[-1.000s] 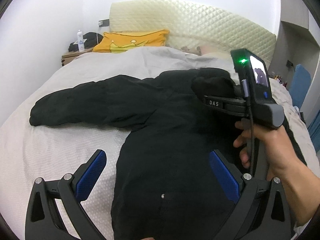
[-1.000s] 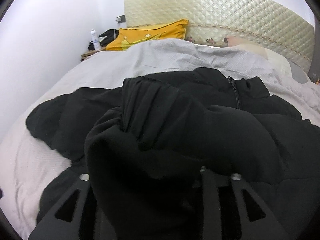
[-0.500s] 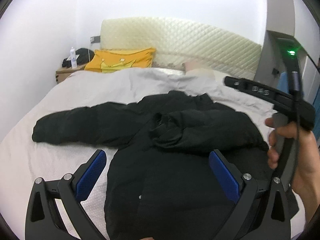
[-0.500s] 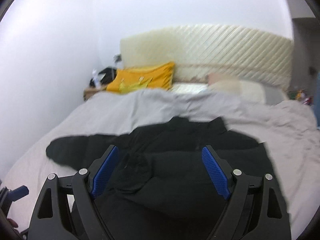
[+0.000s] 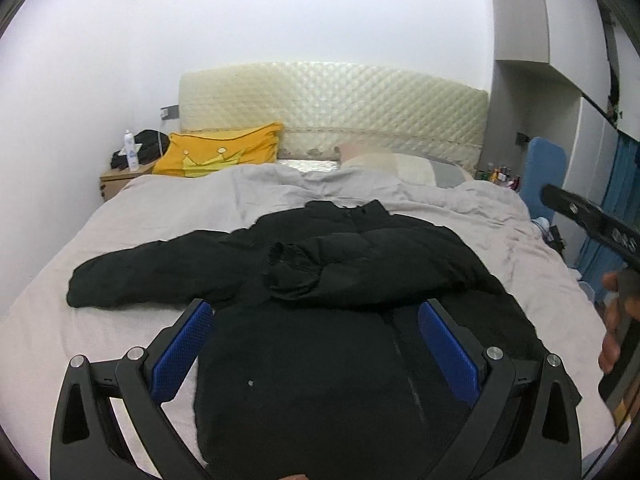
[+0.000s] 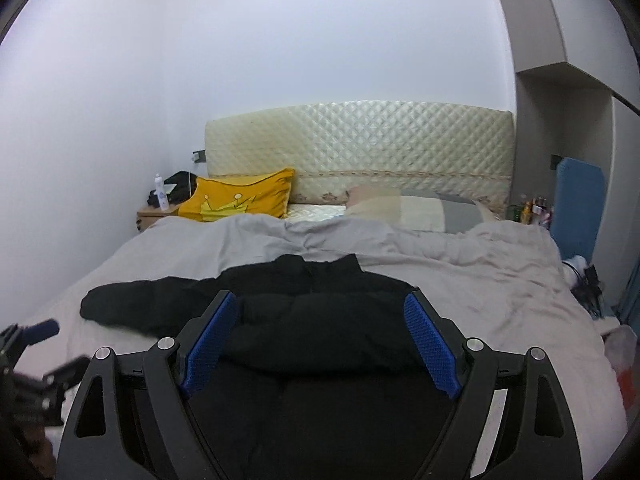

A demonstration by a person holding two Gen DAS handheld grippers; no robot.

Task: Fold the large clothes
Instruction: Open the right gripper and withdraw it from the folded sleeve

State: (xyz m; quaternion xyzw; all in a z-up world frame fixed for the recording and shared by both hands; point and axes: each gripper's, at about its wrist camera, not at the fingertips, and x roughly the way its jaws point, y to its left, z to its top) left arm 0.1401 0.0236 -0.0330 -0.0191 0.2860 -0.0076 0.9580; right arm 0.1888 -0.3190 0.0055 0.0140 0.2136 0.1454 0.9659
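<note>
A black puffer jacket [image 5: 328,344] lies front-up on the grey bedspread [image 5: 52,344], collar toward the headboard. Its right sleeve [image 5: 360,268] is folded across the chest; its left sleeve [image 5: 152,276] stretches out flat to the left. The jacket also shows in the right wrist view [image 6: 320,344]. My left gripper [image 5: 316,344] is open and empty above the jacket's lower body. My right gripper [image 6: 320,340] is open and empty, raised above the folded sleeve. The right gripper's handle and the hand on it show at the right edge of the left wrist view [image 5: 616,320].
A yellow pillow [image 5: 220,154] and a pale pillow [image 5: 392,162] lie by the quilted headboard [image 5: 332,108]. A nightstand [image 5: 120,180] with a bottle stands at the back left. A blue board [image 5: 544,172] and clutter stand right of the bed.
My right gripper let go of the right sleeve, leaving it folded across the chest, then opened and drew back and up. Both cameras pulled away from the jacket.
</note>
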